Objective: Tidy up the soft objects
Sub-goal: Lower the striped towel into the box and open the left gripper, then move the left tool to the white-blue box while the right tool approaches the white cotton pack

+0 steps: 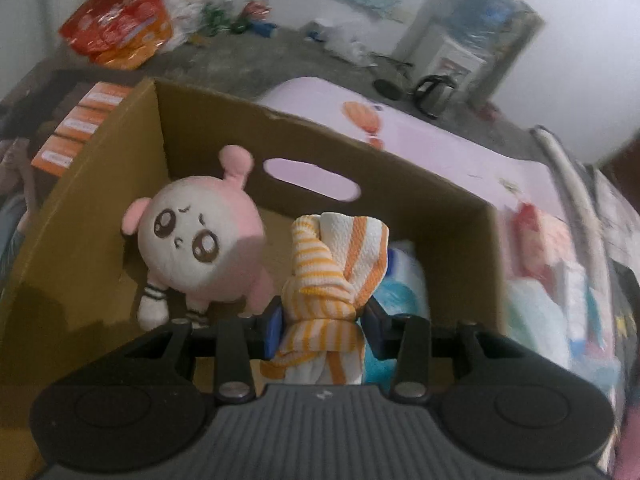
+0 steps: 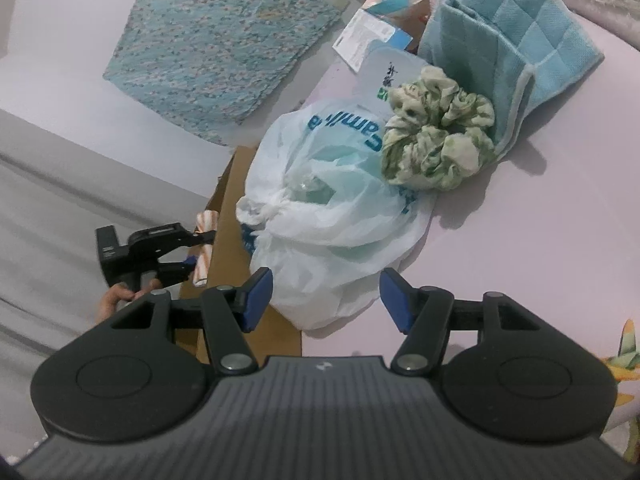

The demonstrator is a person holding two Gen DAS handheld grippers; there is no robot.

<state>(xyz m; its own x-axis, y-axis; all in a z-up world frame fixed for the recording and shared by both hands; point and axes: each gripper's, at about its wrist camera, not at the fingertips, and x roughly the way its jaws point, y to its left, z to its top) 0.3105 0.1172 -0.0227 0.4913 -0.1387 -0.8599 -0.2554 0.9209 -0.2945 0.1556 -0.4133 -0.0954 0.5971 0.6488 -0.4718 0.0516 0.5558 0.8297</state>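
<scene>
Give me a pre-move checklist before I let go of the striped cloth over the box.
1. Left gripper clamps the orange-striped cloth: ok.
2. Cloth is above the cardboard box opening: ok.
3. Free floor in the box beside the pink plush toy: ok; bare cardboard shows around it.
4. Blue-and-white pack under the cloth leaves room: cannot tell.
5. Right gripper is open, holds nothing and stands clear of the box, facing the white plastic bag: ok.
6. Next soft items, green scrunchie and blue towel, lie unobstructed: ok.
</scene>
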